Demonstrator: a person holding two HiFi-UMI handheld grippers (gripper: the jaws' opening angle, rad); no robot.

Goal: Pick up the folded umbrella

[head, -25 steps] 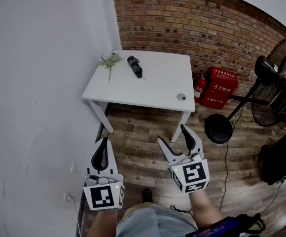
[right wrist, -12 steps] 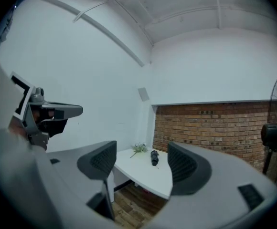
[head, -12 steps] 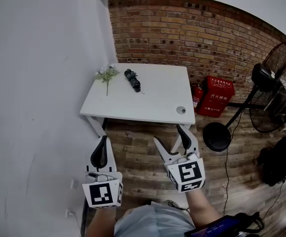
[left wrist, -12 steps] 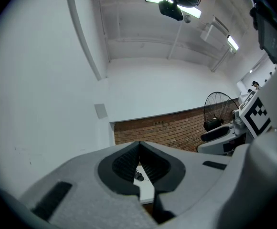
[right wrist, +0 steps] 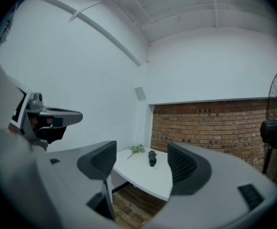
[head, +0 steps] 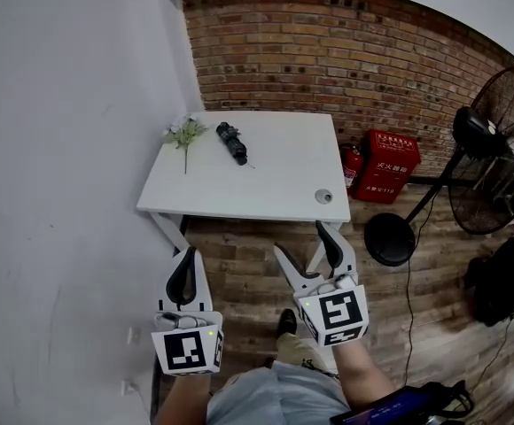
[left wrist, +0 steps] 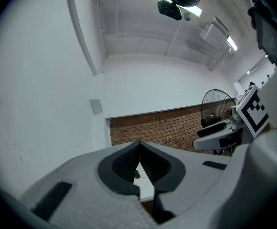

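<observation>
In the head view a white surface stands against a brick wall, over a wooden floor. The folded umbrella, black, lies on the surface's far left part, toward 11 o'clock, its length running from 11 to 5 o'clock. A flower sprig lies just beside it at its 9 o'clock, apart from it. A small round fitting sits near the surface's near right corner. At 3 o'clock of the surface are a fire extinguisher and a red box, then a standing fan. The left gripper and right gripper are held low at 6 o'clock, over the floor and well apart from the umbrella. In the left gripper view the left gripper has its fingers closed tip to tip with nothing between them; the thin slit under the tips shows only a strip of the surface. The right gripper shows at 3 o'clock. In the right gripper view the right gripper has its fingers spread wide and empty; in the gap, far off, the folded umbrella lies on the surface with the flower sprig at its 10 o'clock, and the left gripper shows at 9 o'clock.
</observation>
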